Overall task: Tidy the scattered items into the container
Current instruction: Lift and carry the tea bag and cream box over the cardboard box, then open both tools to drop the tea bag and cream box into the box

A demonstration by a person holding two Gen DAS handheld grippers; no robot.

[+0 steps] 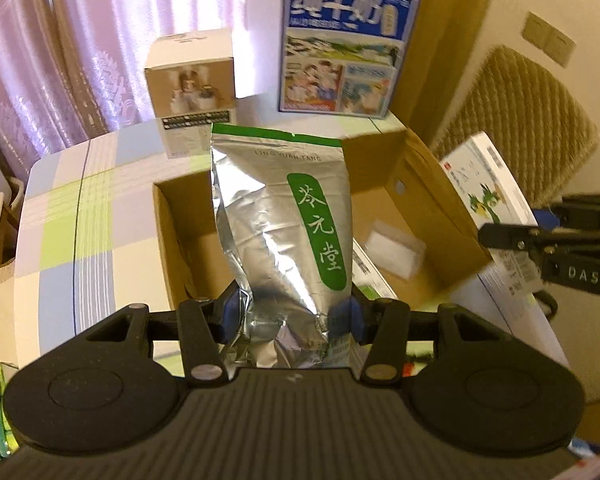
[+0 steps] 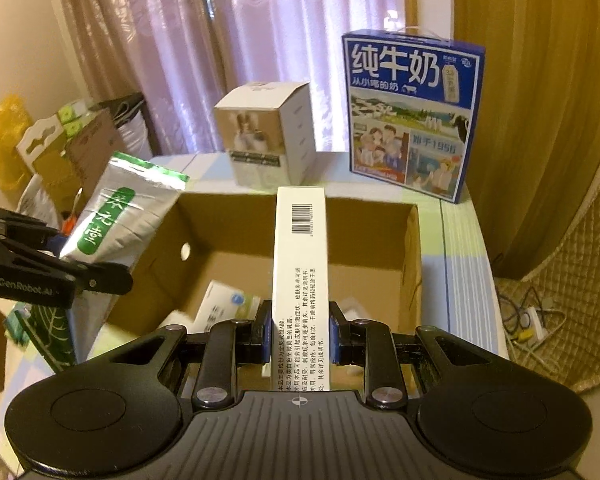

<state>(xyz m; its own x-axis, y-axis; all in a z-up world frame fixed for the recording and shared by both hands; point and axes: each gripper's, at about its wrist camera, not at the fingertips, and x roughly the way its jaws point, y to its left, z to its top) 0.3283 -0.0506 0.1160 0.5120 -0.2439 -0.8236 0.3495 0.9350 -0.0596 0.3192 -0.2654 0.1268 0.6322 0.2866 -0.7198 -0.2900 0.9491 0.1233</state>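
With the foil pouch [image 1: 276,232] pinched low by the left gripper [image 1: 292,316] and the slim white carton [image 2: 300,280] clamped by the right gripper [image 2: 299,340], both above the cardboard box [image 2: 412,264] ahead, a collision could be caused by simultaneous lowering.

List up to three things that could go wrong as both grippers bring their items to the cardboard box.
1. The left gripper pinches the silver foil pouch only at its crumpled lower end; it might slip or flop.
2. The right gripper holds the long white box near one end, so it could pivot.
3. Both hang over the cardboard box close together and may collide.
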